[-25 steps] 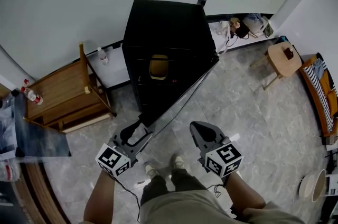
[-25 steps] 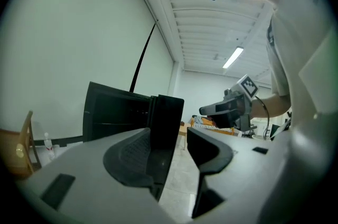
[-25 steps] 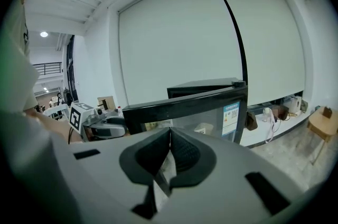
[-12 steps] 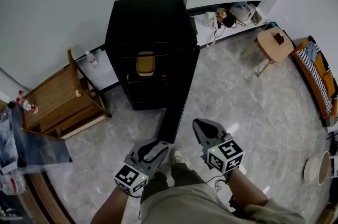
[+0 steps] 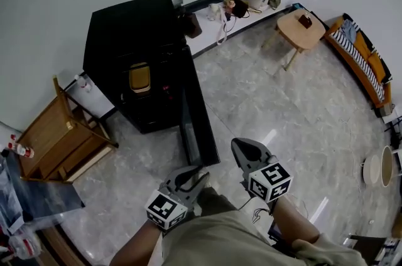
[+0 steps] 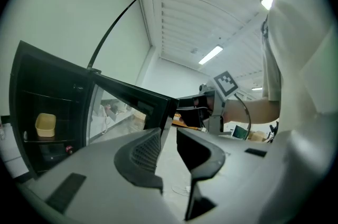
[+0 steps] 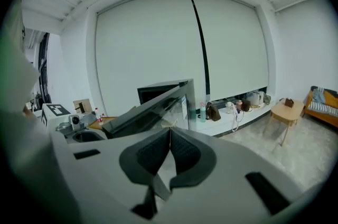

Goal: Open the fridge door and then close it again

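One door (image 5: 200, 127) beyond closing, empty left claw (image 6: 168, 136).

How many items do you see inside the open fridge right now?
2: a yellow tub on a shelf and a small red item lower, to its right. The fridge is dark inside; more may be hidden.

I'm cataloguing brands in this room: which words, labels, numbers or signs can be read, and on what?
No words or numbers can be read anywhere.
Marker cubes: black-and-white square patterns only, no letters.
Bottle at the far left of the head view: red label, too small to read.
Fridge: no legible badge.
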`<state>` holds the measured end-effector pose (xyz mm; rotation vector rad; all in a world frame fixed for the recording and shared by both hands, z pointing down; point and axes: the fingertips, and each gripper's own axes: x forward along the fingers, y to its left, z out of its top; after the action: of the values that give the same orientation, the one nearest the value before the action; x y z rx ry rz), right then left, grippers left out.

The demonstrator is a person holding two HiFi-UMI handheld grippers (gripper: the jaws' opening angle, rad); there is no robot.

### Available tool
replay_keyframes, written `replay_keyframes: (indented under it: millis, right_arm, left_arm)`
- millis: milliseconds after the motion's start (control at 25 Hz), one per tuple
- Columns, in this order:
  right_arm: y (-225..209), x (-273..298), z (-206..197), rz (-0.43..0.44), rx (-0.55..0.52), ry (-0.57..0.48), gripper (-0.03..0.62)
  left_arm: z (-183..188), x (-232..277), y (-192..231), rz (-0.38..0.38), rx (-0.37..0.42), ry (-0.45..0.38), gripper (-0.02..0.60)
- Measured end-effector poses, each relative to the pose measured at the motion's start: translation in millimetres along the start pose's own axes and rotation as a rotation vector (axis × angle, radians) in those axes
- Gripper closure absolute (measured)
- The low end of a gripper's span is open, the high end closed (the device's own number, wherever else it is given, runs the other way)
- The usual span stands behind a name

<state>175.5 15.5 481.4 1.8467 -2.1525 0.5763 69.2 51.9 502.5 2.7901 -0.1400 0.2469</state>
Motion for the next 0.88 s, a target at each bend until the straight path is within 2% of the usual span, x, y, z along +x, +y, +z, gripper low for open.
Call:
replay_keyframes:
  millis: [280,440,680,880]
  right_arm:
    - [-52,-43,-4,-0.086,0.046,-0.038,0.597]
    - [-82,-66,-9,-0.133,0.072,-0.055,0.597]
    - [-119,-88,-17,-0.178,0.094,-0.069,0.597]
    - [-140,-101,-21,-0.196,0.109,-0.073,0.597]
  left_arm:
    - [14,58,-22,-0.056,0.011,-0.006,0.525]
    - [35,86,-18,-0.045,0.001,-0.052,0.537]
    - [55,128,-12,-0.049,0.077,-0.063,0.540]
    - [60,154,-17,-0.058,0.102,-0.053,0.540]
